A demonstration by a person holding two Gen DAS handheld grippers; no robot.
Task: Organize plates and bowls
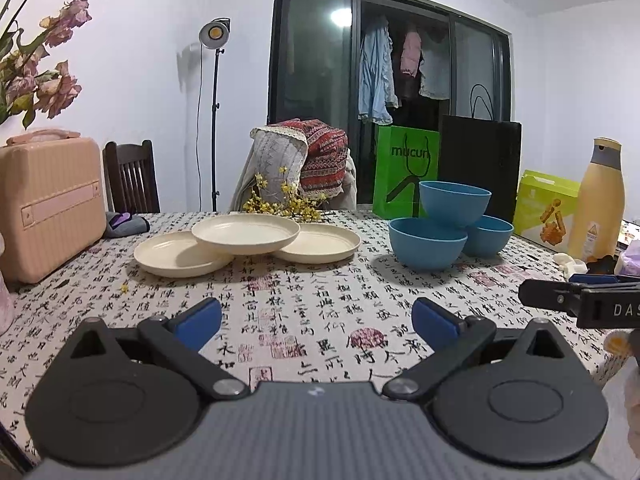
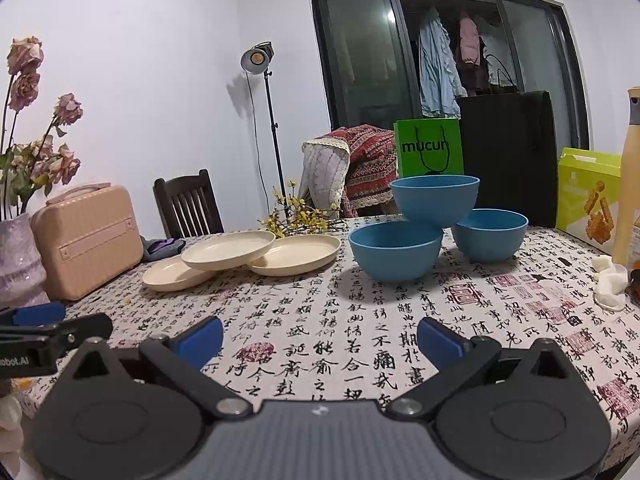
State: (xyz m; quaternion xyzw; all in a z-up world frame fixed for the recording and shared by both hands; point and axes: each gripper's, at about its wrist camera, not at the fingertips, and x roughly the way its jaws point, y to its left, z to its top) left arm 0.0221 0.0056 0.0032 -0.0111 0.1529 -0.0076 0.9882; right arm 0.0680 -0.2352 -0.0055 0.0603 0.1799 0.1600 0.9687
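Observation:
Three cream plates lie overlapping on the calligraphy tablecloth: a left plate [image 1: 176, 258], a right plate [image 1: 320, 244], and a top plate [image 1: 245, 233] resting across both. Three blue bowls stand to their right: a front bowl [image 1: 426, 244], a back bowl [image 1: 490, 237], and a top bowl [image 1: 454, 202] perched on the two. My left gripper [image 1: 316, 322] hangs open over the near tablecloth, holding nothing. My right gripper [image 2: 320, 340] is open too, well short of the front bowl [image 2: 394, 250] and the plates [image 2: 228, 250].
A pink case [image 1: 48, 204] and a vase of dried roses [image 2: 18, 256] stand at the left. At the back right are a green bag [image 1: 404, 168], a black bag [image 1: 480, 164], a green box [image 1: 544, 208] and a yellow bottle [image 1: 598, 204]. Yellow flowers [image 1: 280, 200] lie behind the plates.

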